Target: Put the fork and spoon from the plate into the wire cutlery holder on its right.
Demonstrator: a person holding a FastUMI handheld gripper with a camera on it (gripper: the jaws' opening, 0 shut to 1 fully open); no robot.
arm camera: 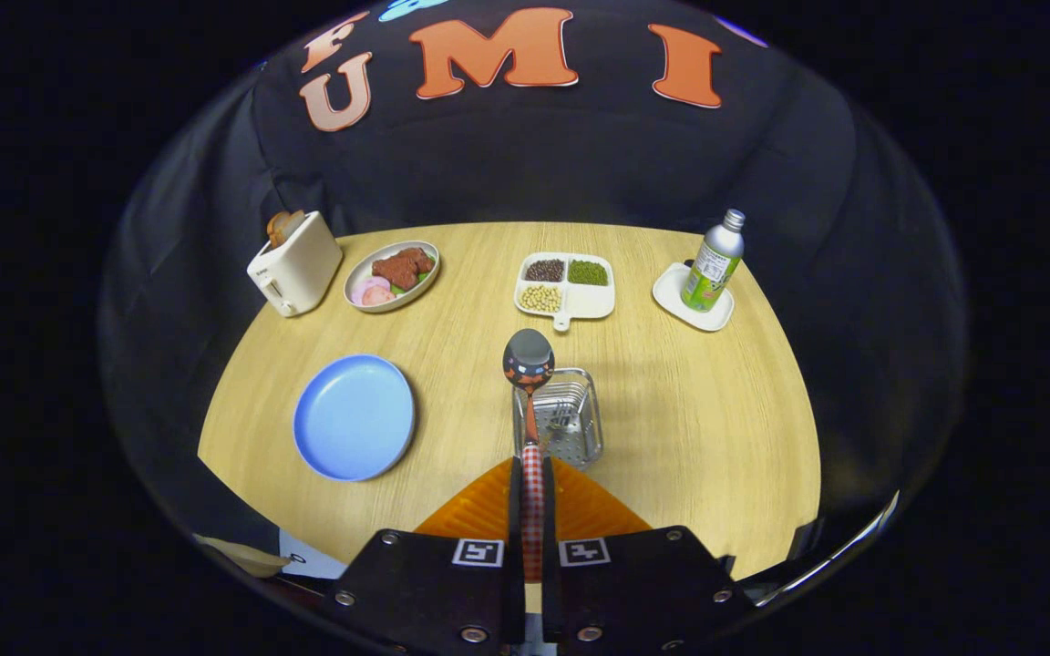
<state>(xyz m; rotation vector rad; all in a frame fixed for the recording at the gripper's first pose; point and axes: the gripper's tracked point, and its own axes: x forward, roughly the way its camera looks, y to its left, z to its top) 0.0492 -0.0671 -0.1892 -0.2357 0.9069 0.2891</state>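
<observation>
Your gripper [532,510] is clamped tight on the spoon [530,401], both fingers pressing its checked handle, bowl pointing forward. The spoon's bowl sits just above the far-left corner of the holder [563,421], which stands just ahead of your fingers. A fork [561,421] already lies inside the holder, hard to make out through the wire. The plate [354,416] sits bare, left of the holder, apart from it.
</observation>
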